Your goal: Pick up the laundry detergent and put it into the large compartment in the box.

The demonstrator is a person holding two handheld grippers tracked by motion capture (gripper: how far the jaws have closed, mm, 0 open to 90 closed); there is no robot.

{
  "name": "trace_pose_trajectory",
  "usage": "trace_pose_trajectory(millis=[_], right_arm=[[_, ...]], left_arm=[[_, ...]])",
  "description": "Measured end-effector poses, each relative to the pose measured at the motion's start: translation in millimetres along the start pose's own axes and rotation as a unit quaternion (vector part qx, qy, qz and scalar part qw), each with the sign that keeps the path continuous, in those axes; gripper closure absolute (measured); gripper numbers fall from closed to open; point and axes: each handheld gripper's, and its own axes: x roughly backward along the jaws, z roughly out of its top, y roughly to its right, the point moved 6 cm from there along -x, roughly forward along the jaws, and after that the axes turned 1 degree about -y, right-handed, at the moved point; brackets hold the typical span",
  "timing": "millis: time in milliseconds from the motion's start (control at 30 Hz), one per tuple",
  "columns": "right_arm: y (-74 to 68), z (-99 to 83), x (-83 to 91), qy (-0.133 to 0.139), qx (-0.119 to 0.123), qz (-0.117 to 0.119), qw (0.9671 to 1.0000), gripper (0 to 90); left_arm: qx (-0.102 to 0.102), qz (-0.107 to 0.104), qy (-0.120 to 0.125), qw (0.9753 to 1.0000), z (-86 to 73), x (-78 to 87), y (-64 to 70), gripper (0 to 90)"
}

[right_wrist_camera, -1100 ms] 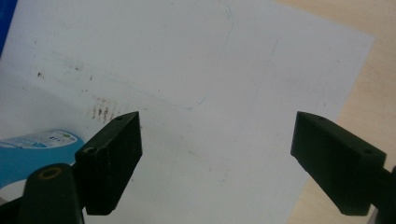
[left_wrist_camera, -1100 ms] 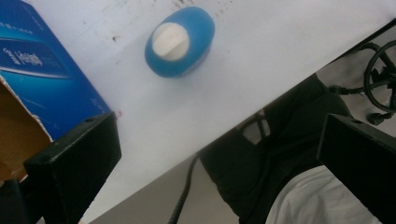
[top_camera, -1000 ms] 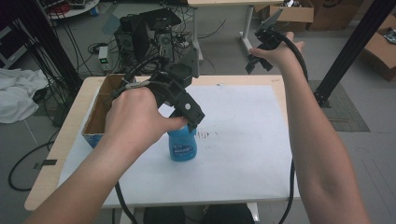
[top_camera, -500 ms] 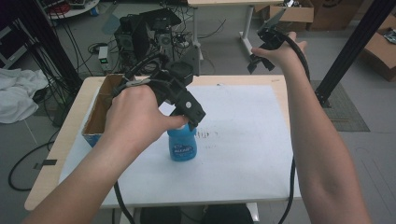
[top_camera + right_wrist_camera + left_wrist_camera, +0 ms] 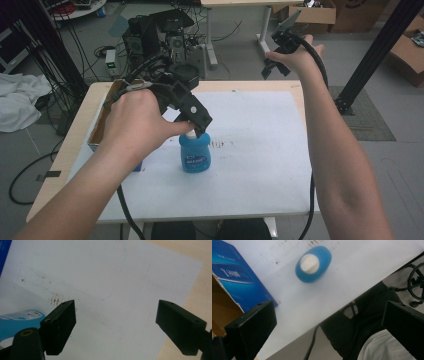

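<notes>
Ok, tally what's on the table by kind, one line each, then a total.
Blue bottle: 1
Open cardboard box with blue sides: 1
White paper sheet: 1
Total: 3

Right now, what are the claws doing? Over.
Left claw open above the blue bottle. Right claw open, raised over the table's far edge. Bottle upright; blue box beside it.

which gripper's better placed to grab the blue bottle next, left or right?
Left, probably. The left gripper hovers right above the blue bottle, jaws open, white cap in its camera's sight. The right gripper is held high beyond the table's far edge, also open, well away from the bottle.
</notes>
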Motion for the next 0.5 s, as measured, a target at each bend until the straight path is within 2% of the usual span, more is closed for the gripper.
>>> trace_pose_trajectory(millis=[167, 233, 367, 500], right_arm=[[0.7, 0.7, -1.7, -0.001, 0.001, -0.001, 1.0000, 16.5], [2.2, 0.5, -1.5, 0.001, -0.003, -0.003, 1.0000, 16.5], [4.6, -0.8, -1.1, 0.005, -0.004, 0.001, 1.0000, 16.5], [6.7, -2.5, -0.7, 0.008, -0.006, 0.002, 0.9999, 16.5]], left_arm=[[-0.018, 0.005, 0.001, 0.9998, -2.2, 1.5, -11.6, 0.5], [-0.041, 0.009, 0.001, 0.9991, -2.2, 1.3, -15.1, 1.1], [-0.069, 0.014, 0.004, 0.9975, -2.1, -3.8, -19.0, 1.8], [-0.093, 0.013, 0.017, 0.9954, 0.8, -10.8, -22.7, 1.8]])
